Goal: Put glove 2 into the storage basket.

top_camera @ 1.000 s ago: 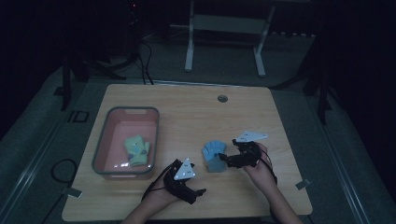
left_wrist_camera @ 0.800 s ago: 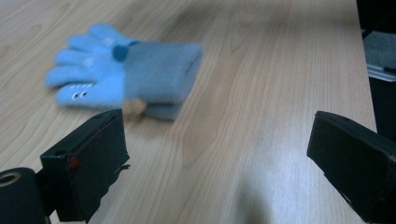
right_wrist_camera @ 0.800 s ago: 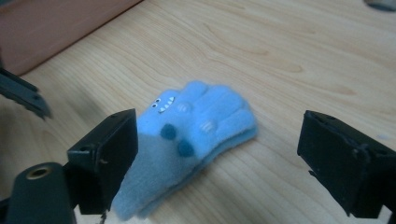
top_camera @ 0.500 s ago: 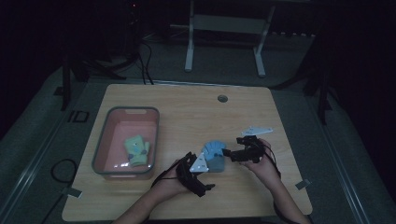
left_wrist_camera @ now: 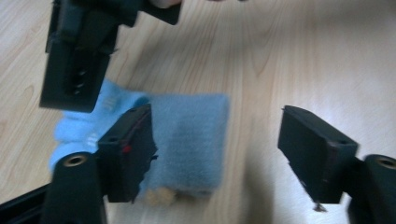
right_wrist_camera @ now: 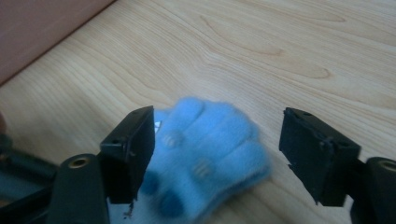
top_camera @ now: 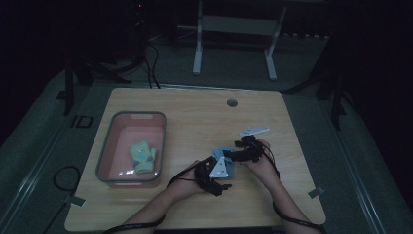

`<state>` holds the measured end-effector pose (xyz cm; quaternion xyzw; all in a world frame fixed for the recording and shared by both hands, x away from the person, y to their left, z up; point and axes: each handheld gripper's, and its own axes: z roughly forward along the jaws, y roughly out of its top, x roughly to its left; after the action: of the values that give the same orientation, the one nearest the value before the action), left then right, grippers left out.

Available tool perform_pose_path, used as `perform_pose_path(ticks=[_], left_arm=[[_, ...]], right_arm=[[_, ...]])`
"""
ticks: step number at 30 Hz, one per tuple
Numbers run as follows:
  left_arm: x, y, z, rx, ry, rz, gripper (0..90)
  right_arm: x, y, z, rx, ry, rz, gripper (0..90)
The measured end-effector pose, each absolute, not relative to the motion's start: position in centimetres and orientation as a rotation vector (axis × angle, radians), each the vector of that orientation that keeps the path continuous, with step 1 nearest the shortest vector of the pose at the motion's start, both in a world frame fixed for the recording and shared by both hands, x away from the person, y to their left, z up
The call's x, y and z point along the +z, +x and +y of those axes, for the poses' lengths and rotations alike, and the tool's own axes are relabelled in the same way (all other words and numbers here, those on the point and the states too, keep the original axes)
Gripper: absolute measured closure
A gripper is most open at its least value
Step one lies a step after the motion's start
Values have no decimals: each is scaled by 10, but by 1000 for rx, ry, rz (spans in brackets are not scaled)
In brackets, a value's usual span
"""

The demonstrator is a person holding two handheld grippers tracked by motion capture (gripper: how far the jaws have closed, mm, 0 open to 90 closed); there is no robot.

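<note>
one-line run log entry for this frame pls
left claw: closing, open, over blue glove cuff | right claw: closing, open, over glove fingers | glove: flat on table | bin: green glove inside

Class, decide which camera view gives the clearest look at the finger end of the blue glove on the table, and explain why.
The right gripper view: the blue glove lies close between that gripper's open jaws, fingers and dots facing the camera. The left gripper view shows mainly its cuff end. In the high view it is a small blue patch, partly hidden by the grippers.
</note>
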<state>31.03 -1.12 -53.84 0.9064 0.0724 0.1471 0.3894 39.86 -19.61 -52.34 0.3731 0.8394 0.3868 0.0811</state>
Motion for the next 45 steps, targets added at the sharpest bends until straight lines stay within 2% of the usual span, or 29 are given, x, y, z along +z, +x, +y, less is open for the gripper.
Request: perform_pose_path(ticks=[7,13,17,18,20,23,27,30,37,45], left_arm=[[-547,318,-16,370,2355,155,396],[-554,317,-21,440,2385,115,458],[-554,317,-22,486,2400,120,589],[-554,317,-22,489,2402,121,615],[-553,319,-20,474,2393,136,661],[-552,322,-16,428,2376,169,712],[-552,325,-15,391,2368,188,735],[-551,327,-14,369,2370,199,744],[-544,331,-9,329,2375,229,760],[-525,331,-1,331,2388,218,762]], right_arm=[[-541,407,-197,1097,1142,2539,305],[-551,402,-195,1064,1113,2552,285],[-551,397,-191,1042,1057,2568,390],[-551,397,-191,1050,1051,2576,446],[-550,397,-191,1064,1046,2595,467],[-550,398,-192,1081,1041,2624,547],[-550,400,-191,1120,1060,2670,697],[-551,403,-191,1161,1112,2696,744],[-551,405,-196,1251,1212,2670,777],[-530,403,-193,1291,1170,2662,780]])
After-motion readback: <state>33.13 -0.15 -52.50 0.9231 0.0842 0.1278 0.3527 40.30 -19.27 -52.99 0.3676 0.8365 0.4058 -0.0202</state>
